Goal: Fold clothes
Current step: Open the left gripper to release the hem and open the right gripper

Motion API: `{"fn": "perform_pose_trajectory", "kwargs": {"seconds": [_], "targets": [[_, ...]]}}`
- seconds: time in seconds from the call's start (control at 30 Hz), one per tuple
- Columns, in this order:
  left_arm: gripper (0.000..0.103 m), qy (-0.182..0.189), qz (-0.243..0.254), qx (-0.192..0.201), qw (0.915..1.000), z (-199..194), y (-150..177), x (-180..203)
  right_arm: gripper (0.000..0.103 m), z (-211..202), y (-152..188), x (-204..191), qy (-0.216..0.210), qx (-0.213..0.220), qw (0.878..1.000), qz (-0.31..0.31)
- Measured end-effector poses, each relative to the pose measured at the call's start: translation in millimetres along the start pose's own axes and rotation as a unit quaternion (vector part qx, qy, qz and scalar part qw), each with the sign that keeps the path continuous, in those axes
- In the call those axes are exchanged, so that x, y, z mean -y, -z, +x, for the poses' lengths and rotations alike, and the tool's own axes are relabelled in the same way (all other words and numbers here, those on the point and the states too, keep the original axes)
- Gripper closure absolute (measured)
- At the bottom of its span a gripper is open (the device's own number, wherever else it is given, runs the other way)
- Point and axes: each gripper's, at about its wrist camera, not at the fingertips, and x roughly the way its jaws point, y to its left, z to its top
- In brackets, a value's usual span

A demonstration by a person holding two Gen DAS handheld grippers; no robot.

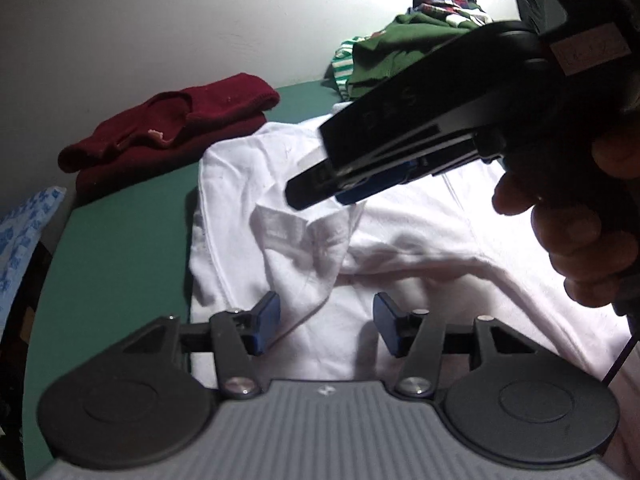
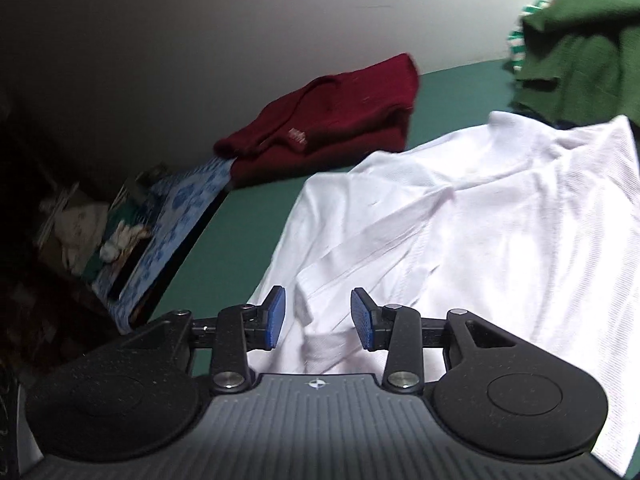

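White shirt (image 1: 400,240) spread mid-surface on green tabletop (image 1: 120,260), maroon sweater (image 1: 168,132) folded toward far left edge; left gripper (image 1: 326,326) and right gripper (image 2: 318,318) both spread, fabric between unpinched; fold step apparently underway; next: fresh pinch on shirt edge.

Home, likely bedroom or laundry corner. Flat green-covered surface (image 2: 248,216) set against plain pale painted wall (image 1: 160,20). Household laundry on it: spread white cotton shirt (image 2: 500,208), folded dark red knitted sweater (image 1: 168,132), loose heap of dark green, striped and checked garments (image 1: 404,40) at far end. Beside surface, blue-and-white floral patterned cloth (image 2: 176,216) and dim clutter of crumpled fabrics and papers (image 2: 84,232). Low, uneven domestic lighting.
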Motion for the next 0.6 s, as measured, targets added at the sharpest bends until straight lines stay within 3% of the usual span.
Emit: {"fn": "perform_pose_trajectory", "kwargs": {"seconds": [0.1,0.17,0.23,0.4,0.6], "targets": [[0.041,-0.001,0.002,-0.004,1.0,-1.7,6.4,1.5,0.069,12.1,4.9,-10.1,0.022,-0.014,0.997,-0.071],[0.039,-0.009,0.005,-0.006,0.9999,-0.5,7.8,0.7,0.092,19.5,4.8,-4.7,0.019,-0.029,0.996,-0.081],[0.039,-0.012,0.006,-0.006,0.9999,-0.8,7.9,-1.6,0.098,20.3,4.0,5.5,0.008,-0.044,0.997,-0.07],[0.037,-0.011,0.011,0.002,0.9999,-6.9,8.0,-5.1,0.099,-17.9,8.4,14.4,-0.028,-0.042,0.995,-0.087],[0.03,-0.001,0.045,0.015,0.9989,-3.1,2.5,4.3,0.099,-37.0,32.1,24.9,0.003,-0.078,0.993,-0.09]]}}
